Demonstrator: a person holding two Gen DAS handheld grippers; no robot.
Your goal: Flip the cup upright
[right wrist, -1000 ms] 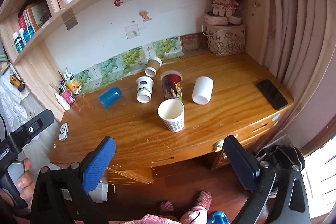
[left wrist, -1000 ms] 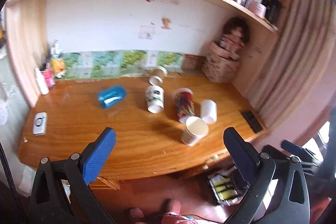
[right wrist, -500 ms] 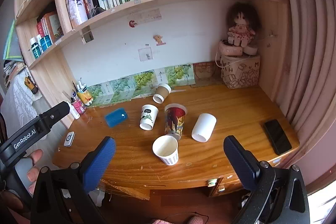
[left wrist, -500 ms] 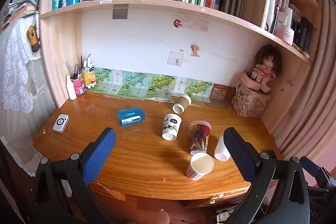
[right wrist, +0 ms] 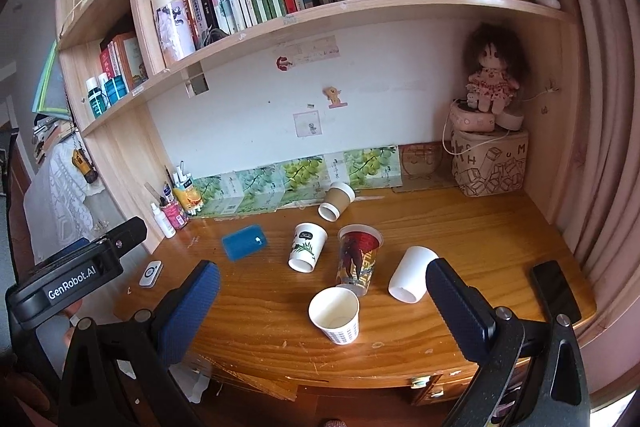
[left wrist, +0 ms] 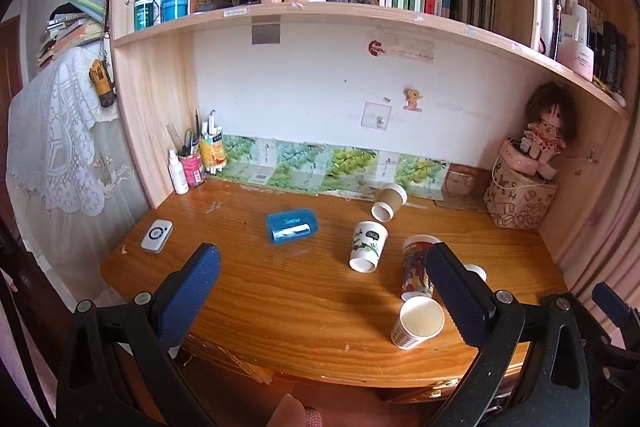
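Black left claw (right wrist: pixel 64 279) body reads "GenRobot.AI"; storage box (right wrist: pixel 490 163) shows scattered letters.

Soft daylight, sharp centre, fisheye-bent dark edges

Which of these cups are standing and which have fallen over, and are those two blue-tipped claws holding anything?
Checked paper cup: upright, mouth up, looks empty.
Red printed cup: standing upside down.
Plain white cup: on its side.
Leaf-print white cup: on its side.
Brown cup: on its side, near the wall.
Blue cup: on its side.
Left gripper: fingers open, holding nothing.
Right gripper: fingers open, holding nothing.
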